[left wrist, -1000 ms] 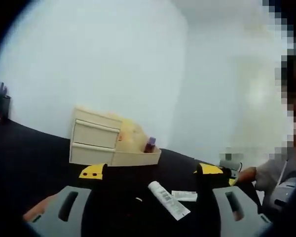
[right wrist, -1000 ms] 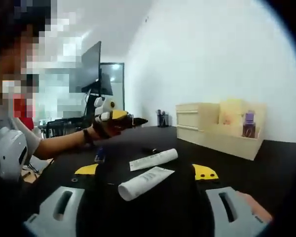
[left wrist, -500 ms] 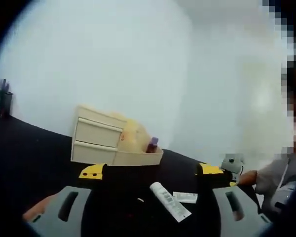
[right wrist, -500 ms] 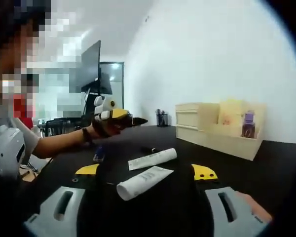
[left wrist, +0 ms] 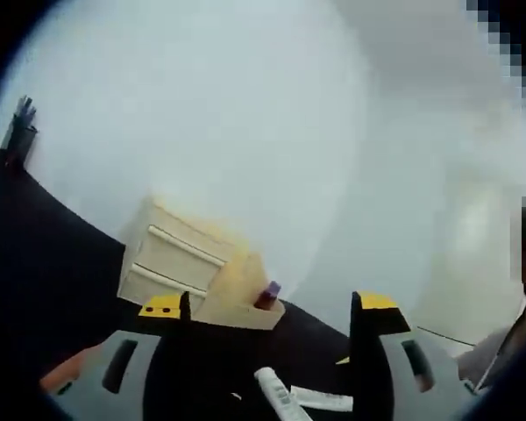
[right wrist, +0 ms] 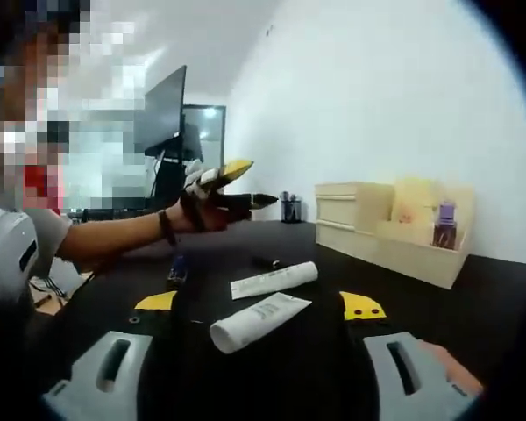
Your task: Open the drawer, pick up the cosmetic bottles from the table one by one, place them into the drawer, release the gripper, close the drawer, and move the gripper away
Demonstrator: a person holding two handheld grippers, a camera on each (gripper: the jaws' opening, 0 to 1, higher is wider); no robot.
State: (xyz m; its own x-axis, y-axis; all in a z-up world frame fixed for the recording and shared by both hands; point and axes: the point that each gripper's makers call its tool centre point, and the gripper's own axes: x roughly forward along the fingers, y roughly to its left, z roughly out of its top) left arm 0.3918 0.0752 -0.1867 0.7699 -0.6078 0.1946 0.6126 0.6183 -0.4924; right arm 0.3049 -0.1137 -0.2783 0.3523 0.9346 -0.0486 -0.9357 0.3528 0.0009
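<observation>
Left gripper (right wrist: pixel 232 180) has risen; tube (right wrist: pixel 259 321) print seems unreadable.

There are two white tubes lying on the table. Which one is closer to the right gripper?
The plain white tube lying just in front of the right gripper, between its yellow tips. The other tube, the one with the printed label, lies farther back, toward the drawer box.

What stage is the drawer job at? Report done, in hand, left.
Done: the drawer stands pulled open, with a purple-capped bottle upright in it. In hand: nothing; the left gripper is raised over the table and the right gripper sits open, both without a load. Left: two white tubes lie on the table, then closing the drawer.
</observation>
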